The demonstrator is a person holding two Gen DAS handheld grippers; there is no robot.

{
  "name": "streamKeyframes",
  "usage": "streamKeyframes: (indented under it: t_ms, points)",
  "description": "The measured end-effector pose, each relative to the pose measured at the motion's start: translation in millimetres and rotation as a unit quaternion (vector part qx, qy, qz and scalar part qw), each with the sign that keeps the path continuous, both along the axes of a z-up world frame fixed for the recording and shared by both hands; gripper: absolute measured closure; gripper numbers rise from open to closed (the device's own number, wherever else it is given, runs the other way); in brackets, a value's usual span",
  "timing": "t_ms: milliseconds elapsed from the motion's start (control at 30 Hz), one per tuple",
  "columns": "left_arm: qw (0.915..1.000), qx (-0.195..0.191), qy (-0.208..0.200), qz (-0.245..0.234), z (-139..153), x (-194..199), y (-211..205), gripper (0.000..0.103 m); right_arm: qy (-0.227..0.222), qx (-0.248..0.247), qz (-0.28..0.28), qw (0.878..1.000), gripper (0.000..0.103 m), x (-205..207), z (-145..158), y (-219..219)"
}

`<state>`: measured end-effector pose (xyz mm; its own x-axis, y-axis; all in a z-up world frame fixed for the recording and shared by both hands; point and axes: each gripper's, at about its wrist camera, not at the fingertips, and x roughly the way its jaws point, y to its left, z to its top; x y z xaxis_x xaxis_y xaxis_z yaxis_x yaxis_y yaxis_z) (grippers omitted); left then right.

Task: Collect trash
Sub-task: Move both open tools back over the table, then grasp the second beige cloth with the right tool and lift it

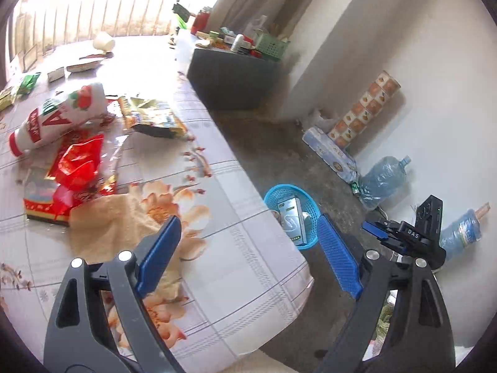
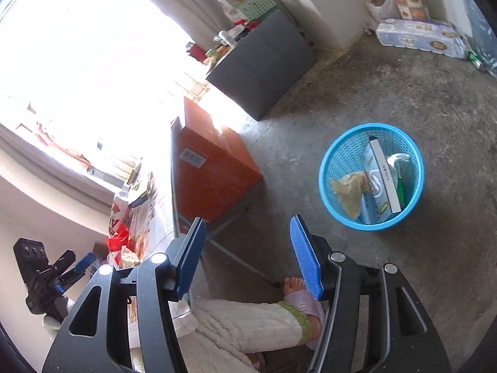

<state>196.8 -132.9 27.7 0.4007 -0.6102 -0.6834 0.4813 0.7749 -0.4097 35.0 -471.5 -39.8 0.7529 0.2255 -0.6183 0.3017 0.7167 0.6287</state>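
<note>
Both grippers' fingers gape empty: left gripper (image 1: 248, 248) over the worktop's (image 1: 236, 186) edge, right gripper (image 2: 248, 255) beside the blue basket (image 2: 329, 161).

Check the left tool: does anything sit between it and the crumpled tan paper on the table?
Nothing visible does. The left tool is open and empty, with the crumpled tan paper just ahead of its left finger on the floral tablecloth. The red wrapper and white bottle lie beyond the paper.

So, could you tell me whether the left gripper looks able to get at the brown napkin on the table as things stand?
Probably yes: the left gripper is open and empty, the brown napkin lies just ahead of it, uncovered.
</note>
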Motion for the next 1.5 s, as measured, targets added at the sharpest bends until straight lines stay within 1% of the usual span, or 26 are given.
streamKeyframes:
  t_ms: [33,100,167,233,267,300,333,433,500,600,700,767,800,867,900,933,967,1000,1033,1067,1133,1233,1367,1433,1500]
  points:
    - [0.9995,-0.004,0.000,0.030,-3,0,25,0.018,-0.006,-0.010,0.022,1.000,0.042,8,9,18]
    - [0.9960,-0.011,0.009,0.088,-14,-1,72,0.018,-0.014,-0.034,0.073,0.997,0.040,28,23,58]
    - [0.9908,-0.025,0.023,0.131,-26,-2,111,0.018,-0.020,-0.058,0.136,0.989,0.036,48,32,105]
    - [0.9855,-0.030,0.036,0.163,-38,-2,141,0.018,-0.020,-0.089,0.198,0.976,0.035,66,35,155]
    - [0.9836,-0.032,0.040,0.173,-43,-4,153,0.019,-0.021,-0.111,0.229,0.967,0.034,75,35,180]
    - [0.9821,-0.032,0.043,0.181,-47,-5,161,0.019,-0.021,-0.130,0.253,0.958,0.034,82,36,204]
    - [0.9808,-0.033,0.045,0.187,-51,-5,169,0.019,-0.015,-0.141,0.270,0.953,0.034,90,34,224]
    - [0.9791,-0.037,0.044,0.195,-59,-6,182,0.019,0.010,-0.143,0.288,0.947,0.034,114,21,266]
    - [0.9786,-0.041,0.043,0.197,-64,-6,189,0.019,0.035,-0.177,0.268,0.946,0.034,129,13,289]
    - [0.9781,-0.049,0.051,0.196,-71,-2,194,0.019,0.040,-0.196,0.262,0.944,0.034,150,4,310]
    - [0.9780,-0.056,0.058,0.192,-78,2,195,0.019,0.049,-0.242,0.260,0.933,0.034,166,-7,332]
    - [0.9784,-0.057,0.057,0.190,-79,2,196,0.019,0.060,-0.264,0.258,0.927,0.034,173,-15,339]
    - [0.9786,-0.059,0.055,0.189,-79,2,196,0.019,0.057,-0.278,0.252,0.925,0.034,173,-15,340]
    - [0.9786,-0.062,0.054,0.189,-78,1,198,0.019,0.061,-0.305,0.244,0.919,0.046,170,-15,340]
    - [0.9784,-0.064,0.054,0.189,-79,1,199,0.019,0.061,-0.306,0.240,0.919,0.050,172,-16,339]
    - [0.9784,-0.064,0.054,0.189,-79,0,200,0.019,0.063,-0.306,0.237,0.920,0.057,171,-16,336]
    - [0.9785,-0.064,0.054,0.189,-80,1,201,0.019,0.065,-0.307,0.233,0.920,0.066,169,-15,332]
    - [0.9785,-0.064,0.055,0.189,-81,1,202,0.019,0.068,-0.305,0.230,0.922,0.071,167,-15,328]
    - [0.9784,-0.064,0.057,0.188,-81,1,201,0.019,0.071,-0.300,0.227,0.924,0.079,166,-16,323]
    - [0.9784,-0.066,0.058,0.187,-81,1,201,0.019,0.073,-0.294,0.224,0.926,0.086,163,-15,317]
    - [0.9787,-0.066,0.057,0.186,-81,1,200,0.019,0.079,-0.280,0.216,0.932,0.093,158,-17,306]
    - [0.9796,-0.066,0.053,0.183,-78,-1,197,0.019,0.083,-0.256,0.204,0.941,0.097,145,-18,290]
    - [0.9817,-0.063,0.044,0.174,-71,-1,189,0.019,0.084,-0.225,0.183,0.953,0.098,127,-21,267]
    - [0.9836,-0.062,0.035,0.166,-64,3,182,0.019,0.081,-0.205,0.174,0.960,0.098,121,-22,258]
    - [0.9860,-0.052,0.015,0.158,-54,11,171,0.019,0.079,-0.194,0.169,0.963,0.098,119,-23,252]
